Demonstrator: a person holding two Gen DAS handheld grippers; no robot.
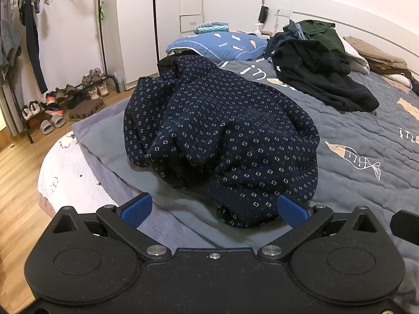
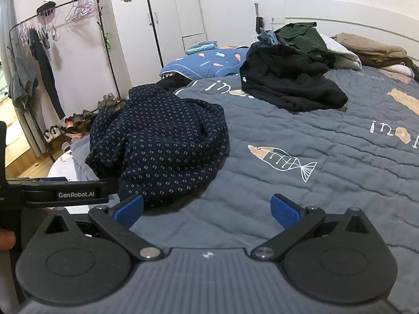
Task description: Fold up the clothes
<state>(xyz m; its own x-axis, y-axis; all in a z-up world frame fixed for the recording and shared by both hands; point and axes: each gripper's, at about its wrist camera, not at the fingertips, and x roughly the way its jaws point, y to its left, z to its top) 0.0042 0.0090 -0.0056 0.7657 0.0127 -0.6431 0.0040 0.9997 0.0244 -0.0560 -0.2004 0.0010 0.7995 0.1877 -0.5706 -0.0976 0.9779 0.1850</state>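
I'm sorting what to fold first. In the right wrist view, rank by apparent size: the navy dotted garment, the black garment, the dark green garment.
1. Crumpled navy dotted garment, though nearness inflates it.
2. Rumpled black garment.
3. Dark green garment, partly hidden.

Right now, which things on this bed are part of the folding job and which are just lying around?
Part of the job:
patterned navy garment
left gripper, open
right gripper, open

Lying about:
black clothes pile
blue pillow
shoe rack
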